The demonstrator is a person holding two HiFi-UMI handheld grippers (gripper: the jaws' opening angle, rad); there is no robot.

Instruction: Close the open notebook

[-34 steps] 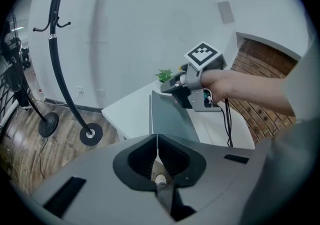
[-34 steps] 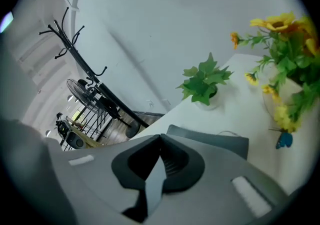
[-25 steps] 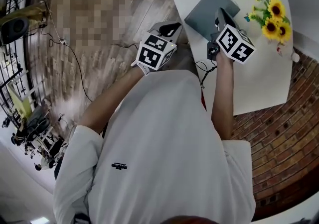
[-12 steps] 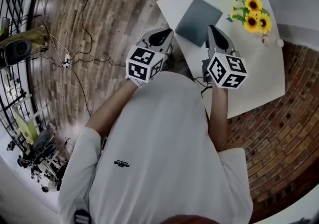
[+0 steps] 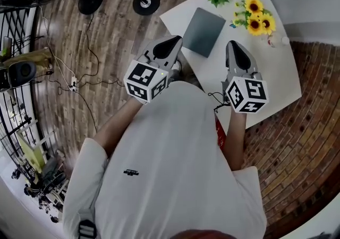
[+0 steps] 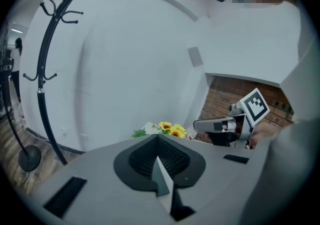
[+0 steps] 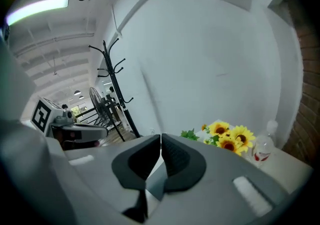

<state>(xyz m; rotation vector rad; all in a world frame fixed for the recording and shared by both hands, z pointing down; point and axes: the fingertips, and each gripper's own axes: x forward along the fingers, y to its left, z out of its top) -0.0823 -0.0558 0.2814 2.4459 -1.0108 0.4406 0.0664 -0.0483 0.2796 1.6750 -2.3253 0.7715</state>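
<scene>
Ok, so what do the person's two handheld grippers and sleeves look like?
The left grey plastic gripper and right grey plastic gripper are smooth wedge-shaped shells with black ribbed fingers. Each carries a white cube with black square markers. A thin black cable trails at the right one. The person wears a white short-sleeved shirt.

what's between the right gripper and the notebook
Only a strip of bare white table. The head view shows it: nothing lies between the right gripper and the closed grey notebook.
</scene>
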